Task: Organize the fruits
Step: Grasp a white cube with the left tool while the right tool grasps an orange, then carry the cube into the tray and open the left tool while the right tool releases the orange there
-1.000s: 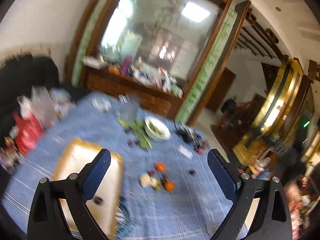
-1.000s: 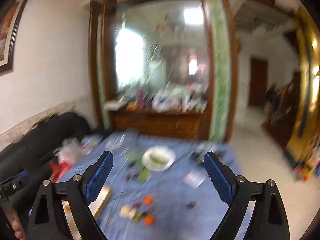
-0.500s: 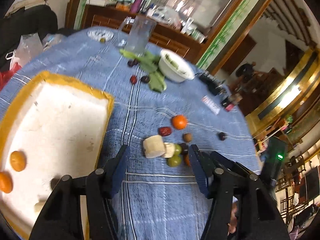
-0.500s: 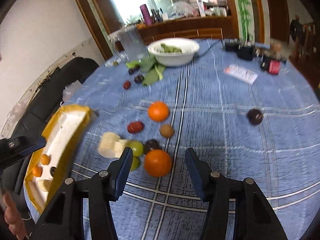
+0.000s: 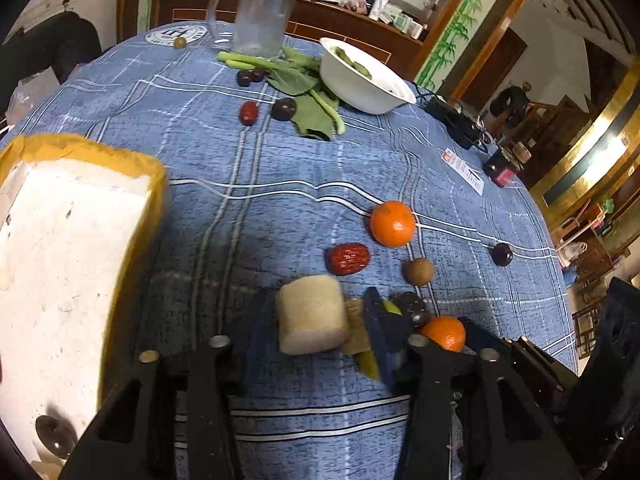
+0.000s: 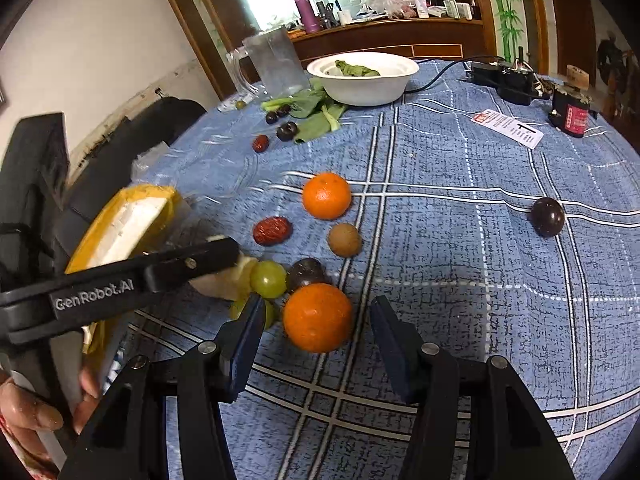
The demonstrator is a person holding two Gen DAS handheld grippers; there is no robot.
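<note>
— Where is the fruit against your fingers?

— My right gripper (image 6: 316, 332) stands wide, and the near orange (image 6: 317, 317) sits between its two fingers, neither pad touching it. My left gripper (image 5: 312, 332) is also spread, with the pale cut chunk (image 5: 310, 314) between its fingers; whether the right-hand pad touches it I cannot tell.

— What crowds that near orange?

— Just behind it lies a dark plum (image 6: 306, 274), and to its left a green grape (image 6: 269, 279) with a second grape (image 6: 239, 307) by my left finger. Farther back sit a brown kiwi-like fruit (image 6: 345, 240), a red date (image 6: 272, 231) and the far orange (image 6: 326, 195). Another dark fruit (image 6: 547, 216) lies well apart, to the right of the orange.

— And room to move?

— Right of the near orange the blue checked bench (image 6: 460, 280) is bare cloth. Left of it stands the yellow-rimmed foam tray (image 5: 80, 240), its near wall beside my left fingers. Far behind the orange are a white bowl (image 6: 364, 76), leafy greens (image 6: 316, 116) and a clear jug (image 6: 274, 62).
</note>
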